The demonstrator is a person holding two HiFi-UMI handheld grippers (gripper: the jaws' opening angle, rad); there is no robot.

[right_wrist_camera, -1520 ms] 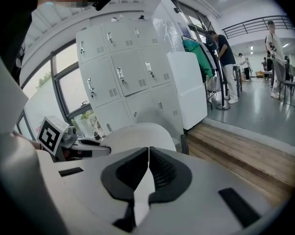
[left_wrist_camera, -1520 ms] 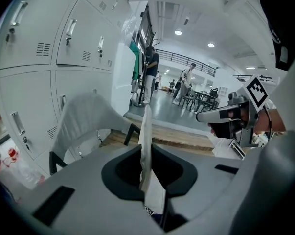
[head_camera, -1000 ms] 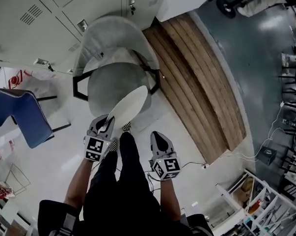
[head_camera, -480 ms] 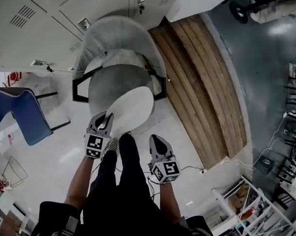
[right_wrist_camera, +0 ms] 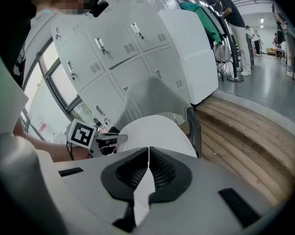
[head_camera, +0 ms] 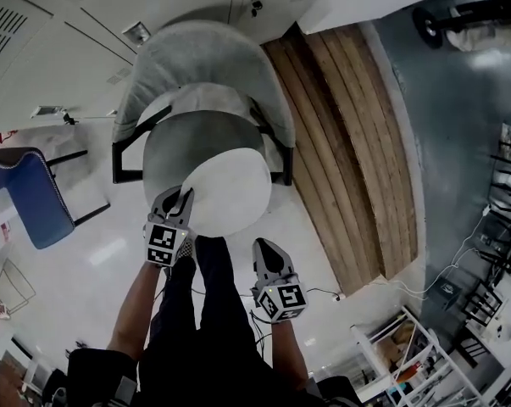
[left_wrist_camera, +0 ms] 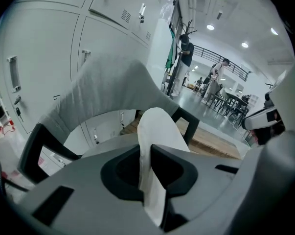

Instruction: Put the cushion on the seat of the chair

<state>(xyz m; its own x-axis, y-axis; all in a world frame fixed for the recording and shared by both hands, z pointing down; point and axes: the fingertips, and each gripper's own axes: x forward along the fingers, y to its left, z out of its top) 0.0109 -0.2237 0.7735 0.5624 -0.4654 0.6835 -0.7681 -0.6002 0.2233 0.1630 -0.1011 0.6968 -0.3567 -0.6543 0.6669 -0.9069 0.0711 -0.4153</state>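
A grey upholstered chair [head_camera: 206, 83] with a black frame stands in front of me, its round seat [head_camera: 187, 142] facing me. A round white cushion [head_camera: 231, 197] hangs over the front part of the seat, its face turned up toward the head camera. My left gripper [head_camera: 180, 206] is shut on the cushion's near left rim; in the left gripper view the cushion [left_wrist_camera: 157, 131] runs edge-on between the jaws of this gripper [left_wrist_camera: 149, 180]. My right gripper [head_camera: 263, 251] is shut and empty, below and to the right of the cushion. From the right gripper [right_wrist_camera: 148, 168] I see the cushion [right_wrist_camera: 154, 131] ahead.
A blue chair [head_camera: 22, 197] stands at the left. White lockers [head_camera: 77, 24] rise behind the grey chair, and a wooden platform [head_camera: 340, 134] runs along its right side. A white rack [head_camera: 408, 354] and a floor cable [head_camera: 424, 282] lie at the lower right. My dark-trousered legs [head_camera: 204, 312] are between the grippers.
The cushion swung from a steep, nearly edge-on tilt to a flatter pose and sank toward the chair seat. Both grippers came down and toward the chair.
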